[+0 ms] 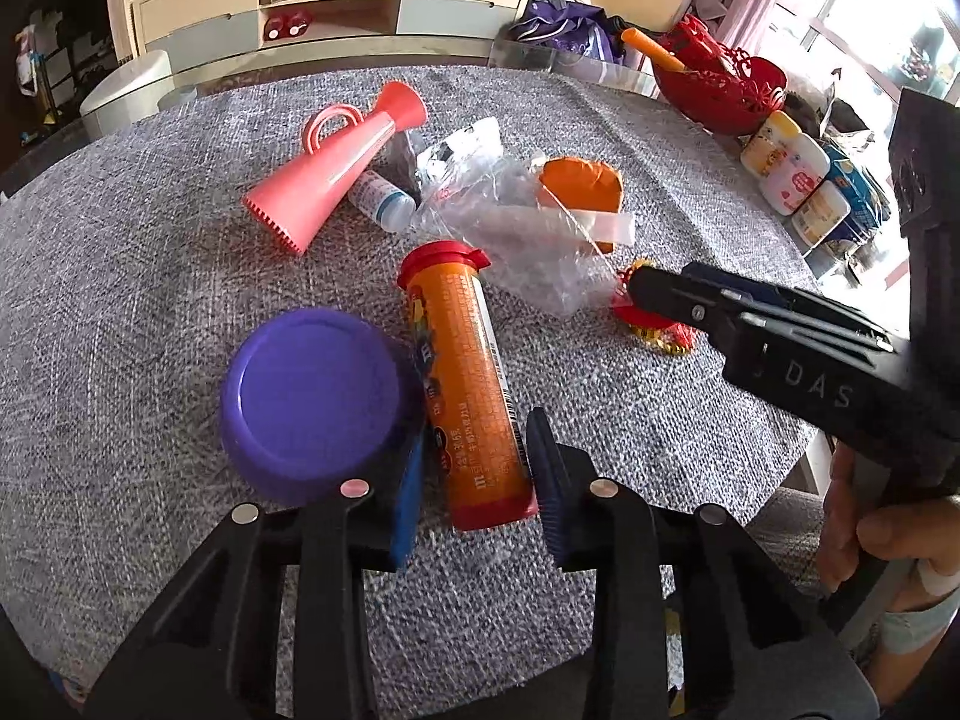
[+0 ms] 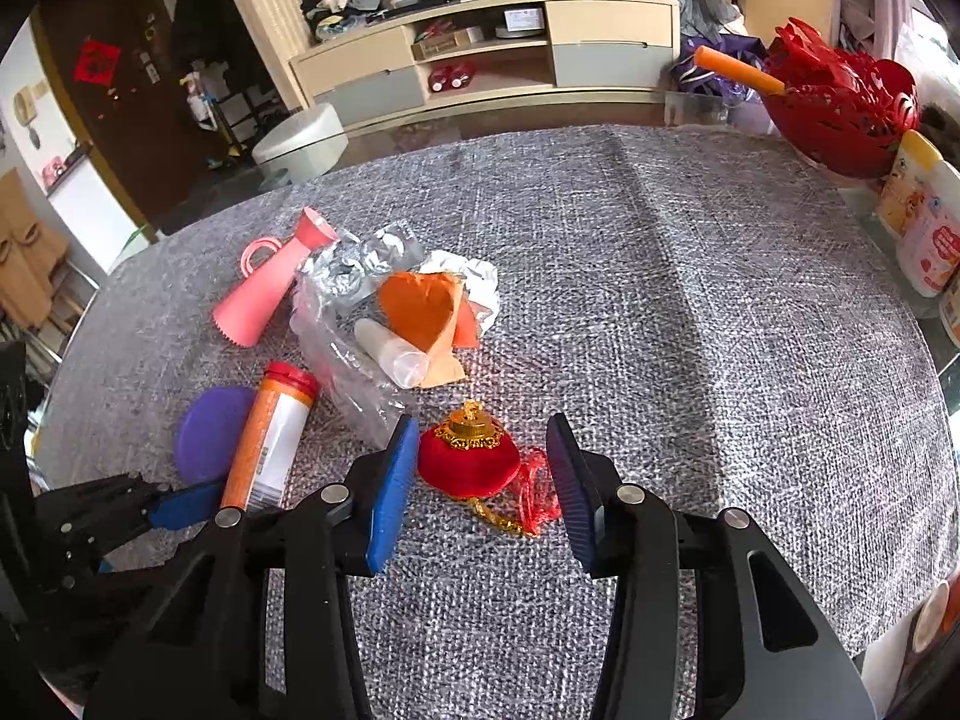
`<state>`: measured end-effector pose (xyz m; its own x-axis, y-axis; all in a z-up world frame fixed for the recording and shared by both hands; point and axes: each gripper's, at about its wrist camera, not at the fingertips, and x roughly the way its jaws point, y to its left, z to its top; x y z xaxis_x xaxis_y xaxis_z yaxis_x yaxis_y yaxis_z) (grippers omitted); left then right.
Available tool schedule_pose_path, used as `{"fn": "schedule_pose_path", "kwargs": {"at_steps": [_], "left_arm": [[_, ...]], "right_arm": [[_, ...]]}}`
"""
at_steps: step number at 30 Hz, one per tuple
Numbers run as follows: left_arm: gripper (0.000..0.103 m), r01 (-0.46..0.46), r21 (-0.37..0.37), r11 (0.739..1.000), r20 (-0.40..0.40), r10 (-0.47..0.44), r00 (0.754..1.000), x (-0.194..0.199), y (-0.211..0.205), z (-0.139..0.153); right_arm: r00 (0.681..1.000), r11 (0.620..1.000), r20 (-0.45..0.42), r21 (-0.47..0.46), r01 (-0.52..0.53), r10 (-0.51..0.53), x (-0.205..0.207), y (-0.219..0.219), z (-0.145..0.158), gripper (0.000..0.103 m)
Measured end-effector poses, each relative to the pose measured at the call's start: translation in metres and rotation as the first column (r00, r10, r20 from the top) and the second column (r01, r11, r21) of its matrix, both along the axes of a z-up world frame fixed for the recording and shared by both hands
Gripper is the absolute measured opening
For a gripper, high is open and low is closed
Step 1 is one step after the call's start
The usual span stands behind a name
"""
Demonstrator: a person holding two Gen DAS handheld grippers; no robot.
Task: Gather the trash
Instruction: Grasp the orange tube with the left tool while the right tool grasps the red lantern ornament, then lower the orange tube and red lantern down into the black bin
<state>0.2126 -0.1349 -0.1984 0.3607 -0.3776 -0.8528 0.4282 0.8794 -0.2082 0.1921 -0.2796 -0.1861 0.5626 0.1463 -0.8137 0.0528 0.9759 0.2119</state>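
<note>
An orange tube with a red cap [image 1: 465, 384] lies on the grey tablecloth [image 1: 150, 276]; my left gripper [image 1: 480, 480] is open with its blue pads either side of the tube's near end. The tube also shows in the right wrist view [image 2: 270, 438]. A purple lid [image 1: 312, 402] sits just left of it. My right gripper [image 2: 480, 480] is open around a red velvet ornament with gold trim [image 2: 468, 456]. Behind lie crumpled clear plastic [image 1: 510, 222], an orange heart-shaped piece [image 2: 420, 306], a small clear bottle [image 2: 390, 354], a pink cone-shaped toy [image 1: 336, 168] and foil [image 2: 360, 264].
A red lattice basket [image 2: 840, 102] with an orange stick stands at the table's far right. White bottles [image 2: 918, 222] stand along the right edge. A cabinet [image 2: 480, 54] and a white bin [image 2: 300, 144] are beyond the table.
</note>
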Motion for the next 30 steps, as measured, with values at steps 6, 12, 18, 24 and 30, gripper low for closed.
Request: {"fn": "schedule_pose_path", "kwargs": {"at_steps": [6, 12, 18, 24, 30], "left_arm": [[0.030, 0.014, 0.023, 1.000, 0.025, -0.015, 1.000, -0.002, -0.004, 0.001], [0.029, 0.017, 0.030, 0.999, 0.027, -0.018, 0.999, -0.008, -0.002, 0.002], [0.027, 0.004, 0.037, 0.999, 0.055, -0.006, 0.998, -0.020, 0.006, 0.013], [0.026, -0.020, 0.039, 0.999, 0.112, 0.015, 0.994, -0.041, 0.018, 0.041], [0.026, -0.029, 0.020, 0.999, 0.169, 0.025, 0.985, -0.074, 0.033, 0.069]], "right_arm": [[1.000, 1.000, -0.010, 0.017, -0.005, 0.005, 0.000, 0.002, -0.004, 0.045], [1.000, 0.999, -0.008, 0.028, -0.027, 0.028, -0.003, 0.006, -0.005, 0.036], [0.999, 1.000, 0.029, 0.009, -0.026, 0.025, -0.020, 0.006, 0.008, 0.036], [0.997, 1.000, 0.074, -0.013, -0.015, 0.016, -0.044, 0.006, 0.031, 0.036], [0.993, 0.998, 0.106, -0.013, -0.055, 0.056, -0.073, 0.027, 0.050, 0.036]]}}
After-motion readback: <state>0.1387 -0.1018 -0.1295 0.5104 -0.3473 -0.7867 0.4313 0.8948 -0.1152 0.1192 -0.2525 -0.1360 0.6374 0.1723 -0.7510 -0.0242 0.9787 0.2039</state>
